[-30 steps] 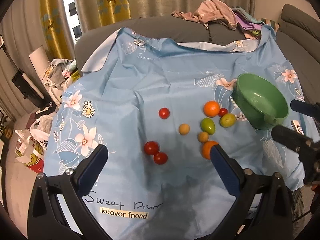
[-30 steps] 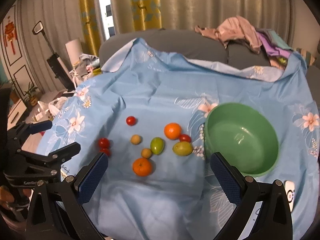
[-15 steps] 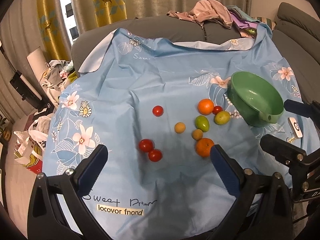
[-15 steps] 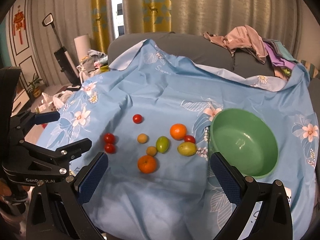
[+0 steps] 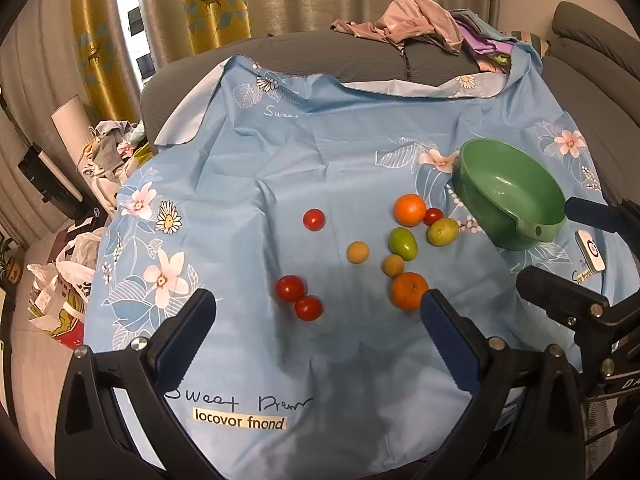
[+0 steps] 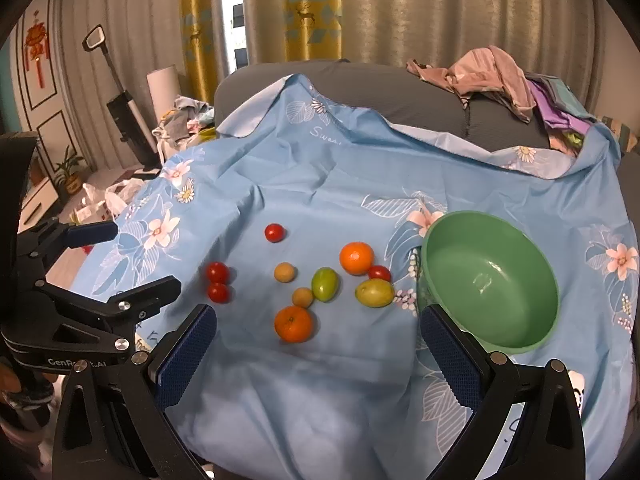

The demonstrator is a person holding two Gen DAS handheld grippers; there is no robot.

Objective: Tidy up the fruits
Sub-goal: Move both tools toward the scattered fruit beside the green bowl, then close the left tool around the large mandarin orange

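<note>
Several small fruits lie loose on a blue flowered cloth (image 5: 320, 160): two oranges (image 5: 409, 290) (image 6: 292, 323), red tomatoes (image 5: 291, 288) (image 6: 274, 233), green fruits (image 5: 402, 243) (image 6: 325, 284) and small tan ones (image 5: 357, 252). An empty green bowl (image 5: 508, 192) (image 6: 490, 280) stands to their right. My left gripper (image 5: 316, 312) is open, held above the cloth's near edge with nothing between its fingers. My right gripper (image 6: 316, 336) is open too, hovering short of the near orange and the bowl. Each gripper shows at the edge of the other's view.
The cloth covers a grey sofa (image 5: 360, 56) with a heap of clothes (image 5: 420, 28) at the back right. A small white device (image 5: 591, 250) lies by the bowl. Bags and clutter (image 5: 60, 280) sit on the floor to the left, near curtains.
Both grippers have pulled back and risen a little, so the fruits and bowl sit farther away. Nothing on the cloth has moved.
</note>
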